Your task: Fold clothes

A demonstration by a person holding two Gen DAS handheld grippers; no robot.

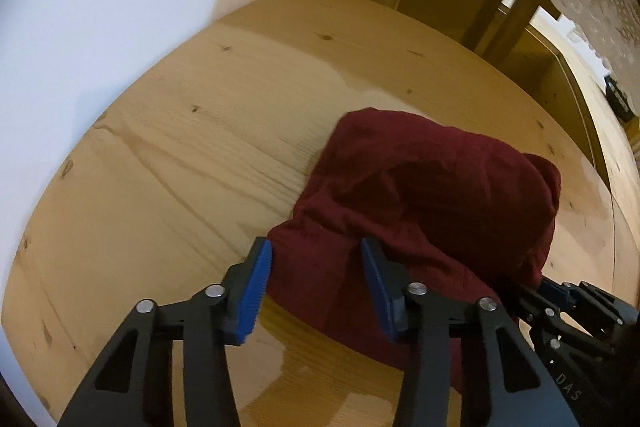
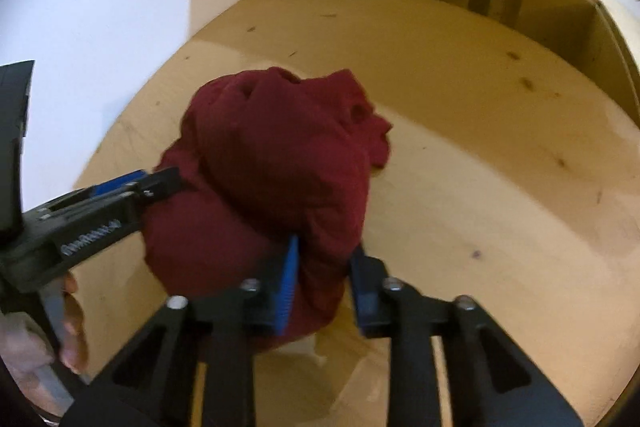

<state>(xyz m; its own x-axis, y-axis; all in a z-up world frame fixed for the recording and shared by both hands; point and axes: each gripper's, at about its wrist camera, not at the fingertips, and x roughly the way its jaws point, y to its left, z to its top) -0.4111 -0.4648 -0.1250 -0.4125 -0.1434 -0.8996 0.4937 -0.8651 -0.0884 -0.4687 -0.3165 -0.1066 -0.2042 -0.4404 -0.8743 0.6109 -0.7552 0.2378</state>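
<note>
Soft, light maroon garment bunched on desk, near edge lifted; left tongs spread wide astride a fold, right tongs pinching a fold; take hems, not bulk.

A pale pine table carries a bunched dark red garment.
</note>
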